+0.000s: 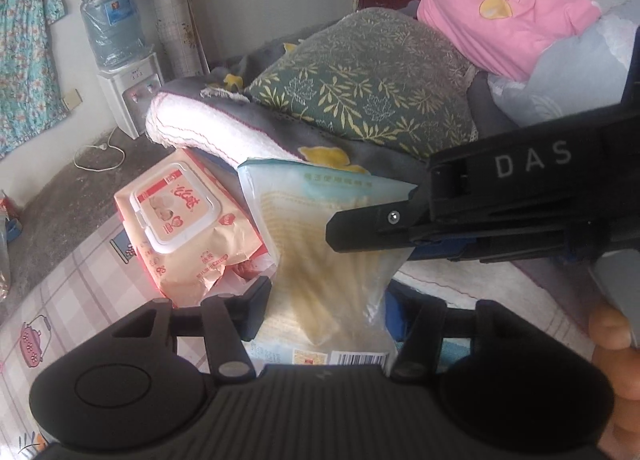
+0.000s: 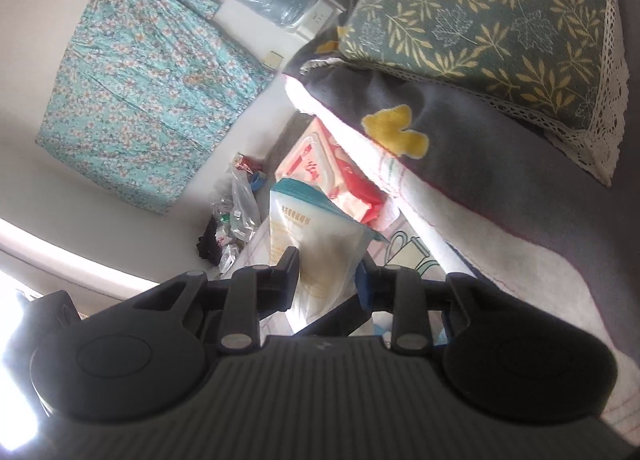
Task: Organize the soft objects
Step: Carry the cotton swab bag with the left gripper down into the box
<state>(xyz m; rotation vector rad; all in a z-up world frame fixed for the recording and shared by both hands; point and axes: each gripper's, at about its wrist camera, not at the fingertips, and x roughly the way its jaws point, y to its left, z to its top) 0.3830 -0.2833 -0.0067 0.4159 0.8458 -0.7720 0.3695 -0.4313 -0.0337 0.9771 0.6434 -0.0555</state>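
A pale blue and cream soft tissue pack (image 1: 320, 227) stands on the bed, held from both sides. My left gripper (image 1: 332, 304) is shut on its lower part. My right gripper (image 2: 326, 272) is shut on the same pack (image 2: 316, 244); its black finger (image 1: 372, 227) crosses the pack in the left wrist view. A pink wet-wipes pack (image 1: 180, 219) with a white flip lid lies just left of it, and shows in the right wrist view (image 2: 320, 167). Behind them are a folded grey and white blanket (image 1: 224, 127) and a green leaf-pattern pillow (image 1: 368, 79).
The bed sheet (image 1: 60, 300) is checked and pink. A pink garment (image 1: 508, 23) lies on pale bedding at the back right. A water dispenser (image 1: 128, 91) stands by the wall. A floral cloth (image 2: 148, 91) hangs on the wall, with bags of clutter (image 2: 236, 219) on the floor.
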